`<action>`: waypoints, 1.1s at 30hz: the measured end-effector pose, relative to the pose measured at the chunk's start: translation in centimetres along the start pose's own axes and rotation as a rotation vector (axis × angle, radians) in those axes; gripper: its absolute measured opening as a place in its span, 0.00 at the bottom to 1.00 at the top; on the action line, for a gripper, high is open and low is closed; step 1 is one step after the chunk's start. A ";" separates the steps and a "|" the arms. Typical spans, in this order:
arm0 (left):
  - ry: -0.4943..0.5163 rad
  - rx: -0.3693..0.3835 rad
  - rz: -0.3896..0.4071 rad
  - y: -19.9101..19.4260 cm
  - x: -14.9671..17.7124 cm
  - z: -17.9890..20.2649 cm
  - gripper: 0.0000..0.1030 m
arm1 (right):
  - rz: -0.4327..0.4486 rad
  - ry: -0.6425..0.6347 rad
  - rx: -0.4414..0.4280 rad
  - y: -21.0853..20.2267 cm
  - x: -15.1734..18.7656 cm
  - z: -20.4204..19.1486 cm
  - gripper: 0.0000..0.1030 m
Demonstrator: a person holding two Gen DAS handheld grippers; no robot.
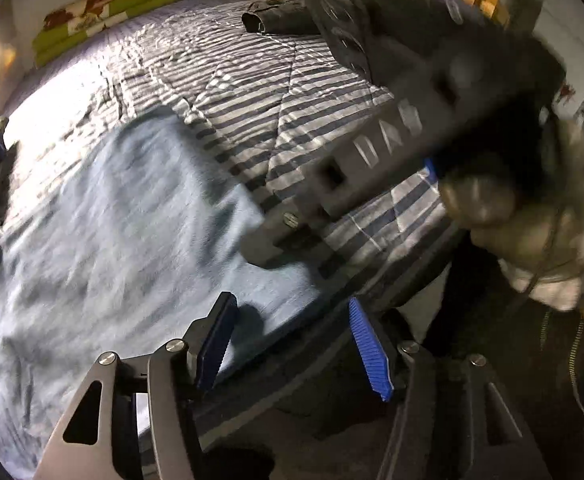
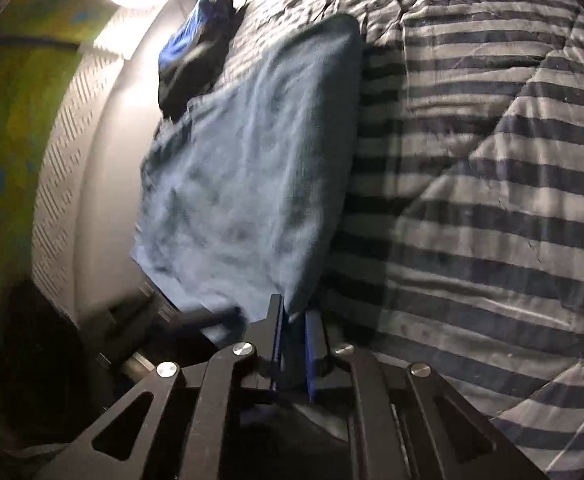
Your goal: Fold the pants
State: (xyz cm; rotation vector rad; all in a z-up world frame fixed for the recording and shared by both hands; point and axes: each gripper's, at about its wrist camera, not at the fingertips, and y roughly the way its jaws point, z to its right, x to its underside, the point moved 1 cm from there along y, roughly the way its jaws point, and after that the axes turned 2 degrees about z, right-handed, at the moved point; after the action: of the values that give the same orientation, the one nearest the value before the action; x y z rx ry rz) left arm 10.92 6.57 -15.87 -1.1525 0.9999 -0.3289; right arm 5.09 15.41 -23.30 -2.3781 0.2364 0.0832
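The blue pants [image 2: 248, 168] lie flat on the striped quilt [image 2: 491, 184] of the bed, their near edge at about 6 o'clock in the right wrist view, where the right gripper [image 2: 293, 344] has its blue pads nearly together on a corner of the fabric — a pinch on the hem. The left gripper [image 1: 292, 344] hangs over the pants' edge near 6 o'clock in its own view, jaws spread wide with nothing between them. At 2 o'clock there the person's hand [image 1: 531, 216] grips the right gripper's body, while a folded dark garment [image 1: 280, 20] sits at 12 o'clock and a folded green floral blanket [image 1: 104, 12] at 11 o'clock.
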 end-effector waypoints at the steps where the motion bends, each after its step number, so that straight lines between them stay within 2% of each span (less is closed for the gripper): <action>1: -0.003 -0.017 0.006 -0.1 -0.2 0.1 0.61 | 0.006 0.016 -0.022 -0.2 -0.3 -0.3 0.06; 6: -0.043 -0.084 0.059 -0.9 -0.7 -0.1 0.61 | 0.009 0.065 -0.090 -0.9 -0.9 -1.0 0.06; 9: -0.007 -0.134 0.083 -0.9 -0.2 1.0 0.62 | 0.017 0.118 -0.135 -1.5 -1.4 -0.8 0.06; 10: 0.000 -0.145 0.088 -1.0 0.0 1.0 0.53 | 0.016 0.122 -0.138 -1.5 -1.5 -0.8 0.06; 11: -0.004 -0.164 0.086 -1.2 0.2 0.8 0.37 | 0.013 0.118 -0.136 -1.6 -1.5 -0.8 0.06; 12: -0.032 -0.136 0.074 -1.4 0.4 0.1 0.32 | 0.009 0.111 -0.126 -1.6 -1.5 -0.8 0.06; 13: -0.055 -0.113 0.065 -0.9 0.3 -0.2 0.22 | 0.010 0.100 -0.127 -1.7 -1.5 -0.8 0.06; 16: -0.126 -0.056 0.068 -1.9 0.6 -1.3 0.18 | 0.085 0.030 -0.089 -3.3 -2.4 -1.2 0.10; 17: -0.131 -0.050 0.074 -2.5 0.7 -1.4 0.18 | 0.113 0.015 -0.061 -3.9 -3.0 -1.2 0.17; 18: -0.126 -0.050 0.083 -3.1 0.7 -1.3 0.18 | 0.150 0.004 -0.025 -4.4 -4.0 -1.0 0.34; 20: -0.122 -0.045 0.097 -3.5 0.1 -1.1 0.18 | 0.192 0.029 0.024 -4.6 -5.9 -0.2 0.52; 25: -0.170 0.002 0.115 -4.7 0.1 -1.6 0.18 | 0.162 0.040 0.037 -1.2 -10.7 0.7 0.51; 26: -0.168 0.007 0.117 -4.6 0.1 -1.3 0.17 | 0.162 0.048 0.056 -0.5 -11.4 0.9 0.47; 29: -0.172 0.022 0.119 -4.8 0.5 -0.8 0.17 | 0.160 0.130 0.046 0.6 -13.0 2.5 0.09; 31: -0.176 0.033 0.126 -4.7 1.0 -0.1 0.17 | 0.173 0.219 0.042 0.6 -13.7 3.6 0.05; 33: -0.186 0.052 0.144 -5.5 1.4 -0.8 0.17 | 0.199 0.231 0.060 0.0 -13.8 3.0 0.04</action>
State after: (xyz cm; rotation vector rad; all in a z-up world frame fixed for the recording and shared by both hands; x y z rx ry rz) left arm 12.45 2.86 -11.82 -1.0376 0.8998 -0.1299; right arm -8.46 19.47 -23.75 -2.2968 0.5779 -0.1049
